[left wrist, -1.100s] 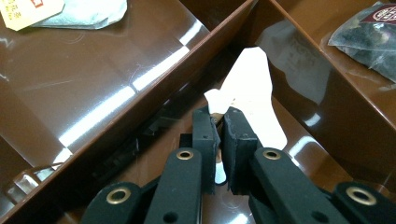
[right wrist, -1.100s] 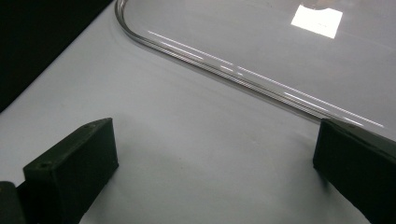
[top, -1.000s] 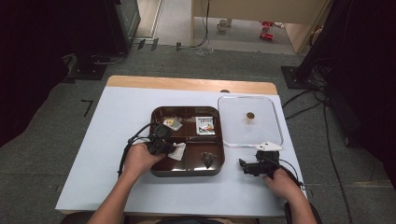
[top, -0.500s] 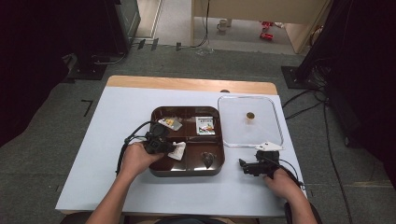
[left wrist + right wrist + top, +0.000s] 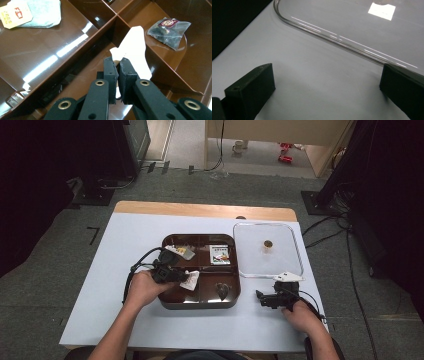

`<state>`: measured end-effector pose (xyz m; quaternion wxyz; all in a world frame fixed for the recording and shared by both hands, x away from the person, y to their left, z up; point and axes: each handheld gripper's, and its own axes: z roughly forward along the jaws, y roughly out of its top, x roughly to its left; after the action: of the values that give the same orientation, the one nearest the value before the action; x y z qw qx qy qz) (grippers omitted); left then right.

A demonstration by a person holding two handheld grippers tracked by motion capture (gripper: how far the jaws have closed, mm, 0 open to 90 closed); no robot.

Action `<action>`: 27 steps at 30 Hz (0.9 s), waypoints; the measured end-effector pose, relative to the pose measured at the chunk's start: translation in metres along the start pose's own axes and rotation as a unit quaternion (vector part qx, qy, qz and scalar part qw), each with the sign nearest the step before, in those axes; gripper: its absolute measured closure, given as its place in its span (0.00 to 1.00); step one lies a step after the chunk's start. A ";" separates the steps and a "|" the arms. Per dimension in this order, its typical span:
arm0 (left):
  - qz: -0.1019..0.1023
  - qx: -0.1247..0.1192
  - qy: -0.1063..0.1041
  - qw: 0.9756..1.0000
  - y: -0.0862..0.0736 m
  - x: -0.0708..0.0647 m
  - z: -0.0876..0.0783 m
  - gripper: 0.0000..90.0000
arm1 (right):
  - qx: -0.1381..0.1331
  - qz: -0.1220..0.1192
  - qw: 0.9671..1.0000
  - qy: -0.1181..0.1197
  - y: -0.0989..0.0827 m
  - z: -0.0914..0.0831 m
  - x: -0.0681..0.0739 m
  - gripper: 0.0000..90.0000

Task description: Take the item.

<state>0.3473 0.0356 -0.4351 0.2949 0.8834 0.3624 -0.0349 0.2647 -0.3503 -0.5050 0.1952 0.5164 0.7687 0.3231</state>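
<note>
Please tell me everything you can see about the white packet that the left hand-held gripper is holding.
The white packet is a small flat sachet, seemingly of paper, plain white with no print that I can read. The left hand-held gripper is shut on its near end, so it sticks out beyond the jaws and tilts upward. It hangs over the brown compartment tray, above a divider wall near the front compartments. Apart from the jaws, I cannot tell whether it touches the tray.

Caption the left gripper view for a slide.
Left gripper pinching a white packet above the brown tray.
</note>
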 end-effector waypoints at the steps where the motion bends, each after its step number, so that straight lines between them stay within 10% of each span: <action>1: 0.000 0.000 0.000 1.000 0.000 0.000 0.000 0.96 | 0.000 0.000 1.000 0.000 0.000 0.000 0.000 0.00; 27: -0.001 -0.044 -0.013 0.999 0.005 0.002 -0.036 0.96 | -0.001 -0.001 1.000 0.000 0.000 0.000 0.000 0.00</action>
<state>0.3464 0.0538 -0.4039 0.3378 0.8689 0.3606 -0.0305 0.2646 -0.3503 -0.5051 0.1962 0.5155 0.7688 0.3236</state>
